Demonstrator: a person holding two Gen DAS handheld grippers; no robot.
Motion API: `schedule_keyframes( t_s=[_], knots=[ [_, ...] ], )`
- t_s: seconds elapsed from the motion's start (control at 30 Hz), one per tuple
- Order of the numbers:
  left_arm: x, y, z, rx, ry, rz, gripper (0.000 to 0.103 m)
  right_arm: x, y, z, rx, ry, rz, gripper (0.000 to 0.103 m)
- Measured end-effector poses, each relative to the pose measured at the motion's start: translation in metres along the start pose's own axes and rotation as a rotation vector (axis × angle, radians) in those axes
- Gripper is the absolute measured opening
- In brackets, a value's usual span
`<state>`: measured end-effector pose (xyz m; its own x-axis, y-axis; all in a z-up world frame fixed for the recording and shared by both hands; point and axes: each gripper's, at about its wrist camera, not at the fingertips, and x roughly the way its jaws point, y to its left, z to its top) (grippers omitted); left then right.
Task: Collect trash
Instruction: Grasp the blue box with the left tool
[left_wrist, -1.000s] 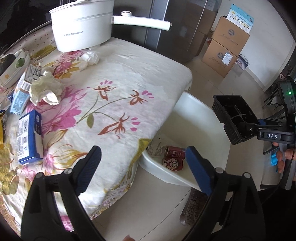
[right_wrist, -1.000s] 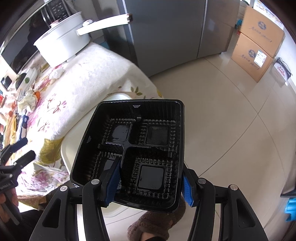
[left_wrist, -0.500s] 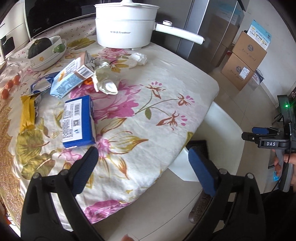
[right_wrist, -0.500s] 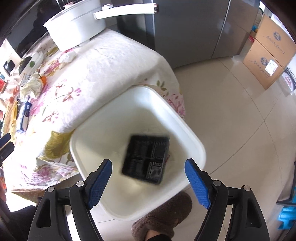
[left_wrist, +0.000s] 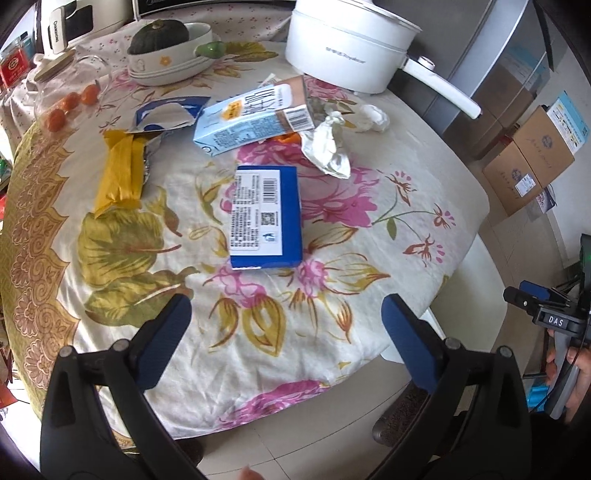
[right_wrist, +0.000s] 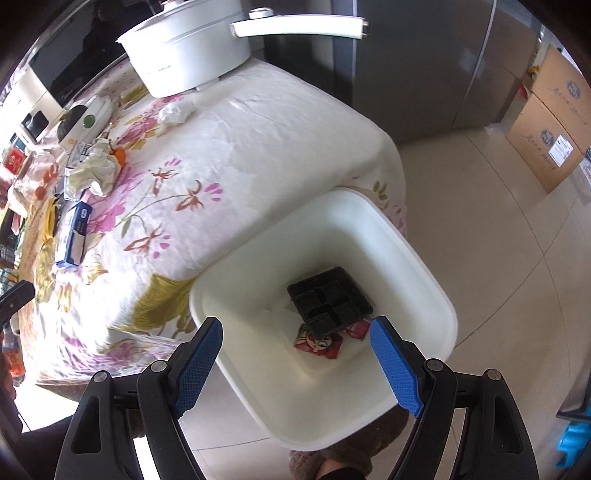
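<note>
My left gripper (left_wrist: 286, 326) hovers over the near edge of the flowered table, its jaws opening wide with nothing between them. Beyond it lie a blue box (left_wrist: 264, 218), a pale blue carton (left_wrist: 251, 118), a crumpled silver wrapper (left_wrist: 327, 146), a yellow wrapper (left_wrist: 120, 173) and a white tissue ball (left_wrist: 373, 116). My right gripper (right_wrist: 295, 349) hangs above the white bin (right_wrist: 424, 273), jaws opening, empty. A black compartment tray (right_wrist: 328, 301) lies inside the bin on top of a red wrapper (right_wrist: 319, 343).
A white pot (left_wrist: 347, 40) with a long handle stands at the table's far side, next to a bowl holding a dark squash (left_wrist: 159, 31). Small orange fruits (left_wrist: 70, 101) sit far left. Cardboard boxes (right_wrist: 546, 122) stand on the floor by a grey cabinet.
The right gripper let go of the black tray, which dropped into the bin. The left gripper swung from the bin side to over the table's trash, jaws widening.
</note>
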<state>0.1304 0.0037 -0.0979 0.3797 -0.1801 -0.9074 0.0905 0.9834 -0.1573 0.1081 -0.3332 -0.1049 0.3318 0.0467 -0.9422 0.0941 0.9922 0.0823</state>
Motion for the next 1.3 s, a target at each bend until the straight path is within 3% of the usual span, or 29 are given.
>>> schedule_keyframes(
  t_s=[0.07,0.43,0.7,0.77,0.9,1.13,1.3],
  knots=[
    [0.006,0.006,0.005,-0.023,0.009,0.008,0.102,0.0,0.012,0.004,-0.022,-0.002,-0.004,0.089],
    [0.051,0.021,0.037,-0.158,0.04,-0.025,0.102,0.001,0.055,0.026,-0.076,-0.01,0.031,0.09],
    [0.078,0.016,0.043,-0.144,0.054,0.019,0.087,0.01,0.054,0.032,-0.075,0.01,0.012,0.09],
    [0.079,0.013,0.044,-0.126,0.047,0.024,0.084,0.013,0.051,0.032,-0.069,0.015,0.003,0.09],
    [0.077,0.005,0.044,-0.085,0.056,0.008,0.06,0.014,0.046,0.034,-0.05,0.014,-0.009,0.09],
    [0.051,0.02,0.037,-0.083,0.027,-0.021,0.06,0.011,0.061,0.043,-0.024,-0.006,0.011,0.09],
    [0.014,0.055,0.028,-0.126,-0.023,-0.037,0.06,0.007,0.098,0.054,-0.058,-0.027,0.067,0.09]
  ],
)
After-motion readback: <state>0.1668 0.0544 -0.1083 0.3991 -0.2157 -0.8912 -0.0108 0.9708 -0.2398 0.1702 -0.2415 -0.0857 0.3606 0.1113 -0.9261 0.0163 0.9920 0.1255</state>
